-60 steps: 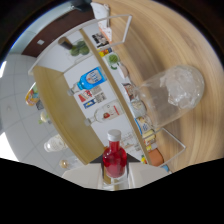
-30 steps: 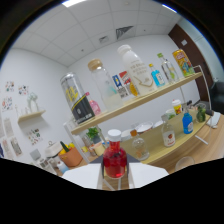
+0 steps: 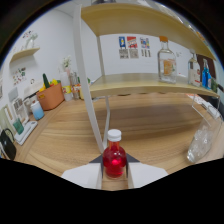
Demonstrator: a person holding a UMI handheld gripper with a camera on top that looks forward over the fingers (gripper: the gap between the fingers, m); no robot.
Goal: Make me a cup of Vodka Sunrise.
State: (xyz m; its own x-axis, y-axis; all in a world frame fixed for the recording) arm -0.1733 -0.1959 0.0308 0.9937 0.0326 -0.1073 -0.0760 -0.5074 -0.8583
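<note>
A small bottle of red liquid (image 3: 114,159) with a white cap stands upright between my fingers, and my gripper (image 3: 114,169) is shut on it, just above the wooden table (image 3: 150,132). Beyond the fingers and off to the right, a clear glass (image 3: 200,142) filled with ice rests on the table. On the wooden shelf (image 3: 150,86) behind it stand a tall clear bottle with a cork-coloured cap (image 3: 167,61) and a blue bottle (image 3: 206,75) at the shelf's right end.
A white shelf post (image 3: 87,90) rises just ahead of the bottle. To the left sit an orange basket (image 3: 50,95) with plants, a light blue cup (image 3: 37,110) and a dark bag (image 3: 7,142). Posters (image 3: 132,47) hang on the back wall.
The view has swung from tilted, facing the upper shelves and ceiling, to level and low over the table. The red bottle has stayed in my fingers throughout.
</note>
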